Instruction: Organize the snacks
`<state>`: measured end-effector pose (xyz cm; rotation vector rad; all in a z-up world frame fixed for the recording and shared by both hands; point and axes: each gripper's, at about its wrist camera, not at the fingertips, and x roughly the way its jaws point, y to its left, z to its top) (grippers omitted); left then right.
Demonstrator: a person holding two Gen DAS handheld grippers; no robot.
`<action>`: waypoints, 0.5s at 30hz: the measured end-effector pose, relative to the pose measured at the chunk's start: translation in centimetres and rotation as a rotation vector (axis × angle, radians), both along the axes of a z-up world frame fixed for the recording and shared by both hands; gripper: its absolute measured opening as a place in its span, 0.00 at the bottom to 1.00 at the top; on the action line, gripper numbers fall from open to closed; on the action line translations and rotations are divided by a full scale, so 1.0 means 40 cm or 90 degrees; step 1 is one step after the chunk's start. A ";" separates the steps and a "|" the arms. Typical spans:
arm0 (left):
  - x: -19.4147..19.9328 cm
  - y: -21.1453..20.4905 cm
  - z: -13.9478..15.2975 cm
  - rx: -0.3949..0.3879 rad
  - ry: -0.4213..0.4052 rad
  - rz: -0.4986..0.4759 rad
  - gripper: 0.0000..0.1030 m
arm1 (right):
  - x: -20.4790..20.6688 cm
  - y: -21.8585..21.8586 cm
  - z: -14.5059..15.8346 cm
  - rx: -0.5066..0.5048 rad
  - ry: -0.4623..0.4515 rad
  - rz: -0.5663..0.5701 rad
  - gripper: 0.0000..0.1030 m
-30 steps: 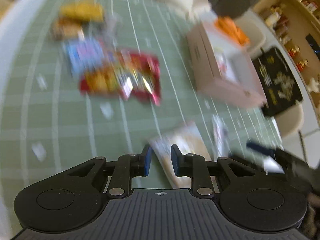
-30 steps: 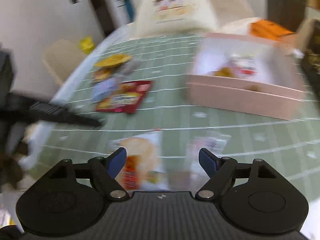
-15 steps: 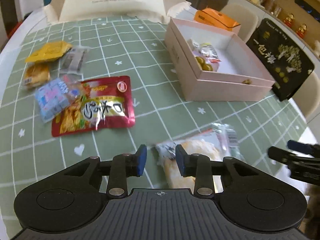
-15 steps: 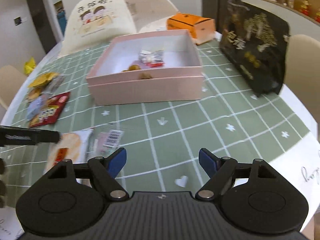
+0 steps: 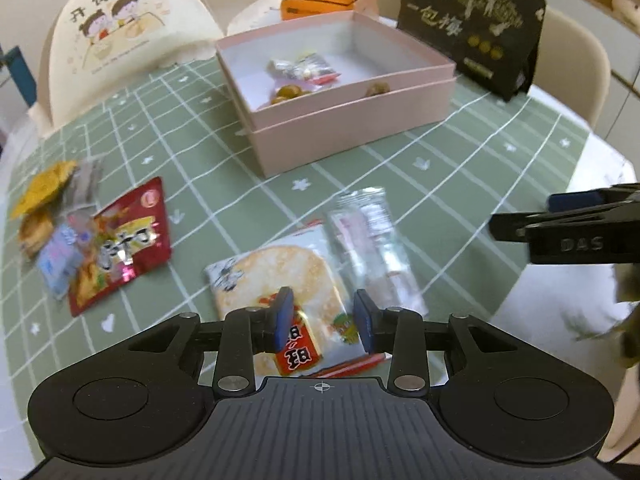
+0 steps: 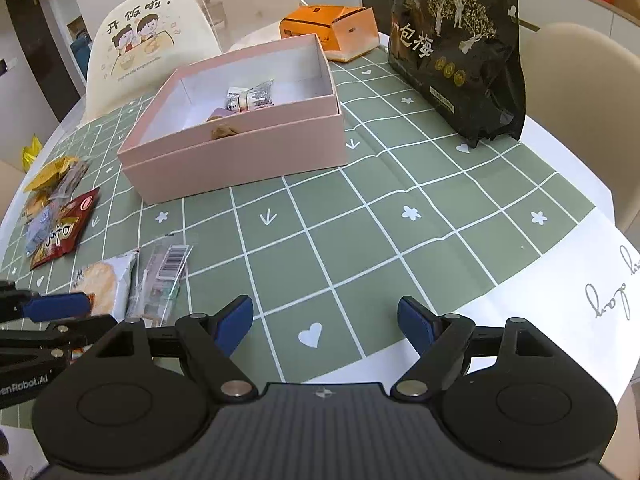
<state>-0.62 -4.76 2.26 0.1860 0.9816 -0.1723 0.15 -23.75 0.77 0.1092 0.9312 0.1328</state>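
Observation:
My left gripper (image 5: 323,326) is open, its jaws straddling the near end of a rice cracker packet (image 5: 280,280) lying flat on the green cloth. A clear wrapped snack (image 5: 372,240) lies right beside it. The pink box (image 5: 352,120) stands farther back with a few snacks inside. A red packet (image 5: 120,248) and small snacks (image 5: 44,200) lie at the left. My right gripper (image 6: 325,326) is open and empty over bare cloth; the pink box (image 6: 240,156) is ahead of it, and the cracker packet (image 6: 104,280) is at its left.
A black snack bag (image 6: 456,52) stands at the back right, an orange box (image 6: 332,28) behind the pink box. A cream chair cover (image 6: 152,48) is at the far edge. The white table edge (image 6: 560,300) runs near right.
My left gripper swung round toward the box, opened wider and came down over the cracker packet. My right gripper shifted right, away from the packets.

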 end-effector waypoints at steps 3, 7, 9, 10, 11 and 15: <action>-0.002 0.030 -0.003 0.015 -0.003 0.012 0.40 | -0.005 -0.003 -0.010 0.001 0.007 0.001 0.78; -0.013 0.092 -0.002 0.085 -0.015 0.055 0.41 | -0.007 0.000 -0.018 -0.007 0.007 0.003 0.78; -0.017 0.143 -0.004 0.070 -0.007 0.090 0.47 | -0.007 0.008 -0.018 -0.010 0.004 0.010 0.78; -0.023 0.172 -0.002 0.050 -0.008 0.105 0.50 | -0.006 0.012 -0.018 -0.009 0.003 0.012 0.78; -0.027 0.192 0.000 0.035 -0.008 0.117 0.50 | -0.007 0.016 -0.018 -0.010 0.002 0.015 0.79; -0.029 0.245 0.012 -0.053 0.002 0.129 0.48 | -0.010 0.030 -0.024 -0.022 -0.008 0.022 0.83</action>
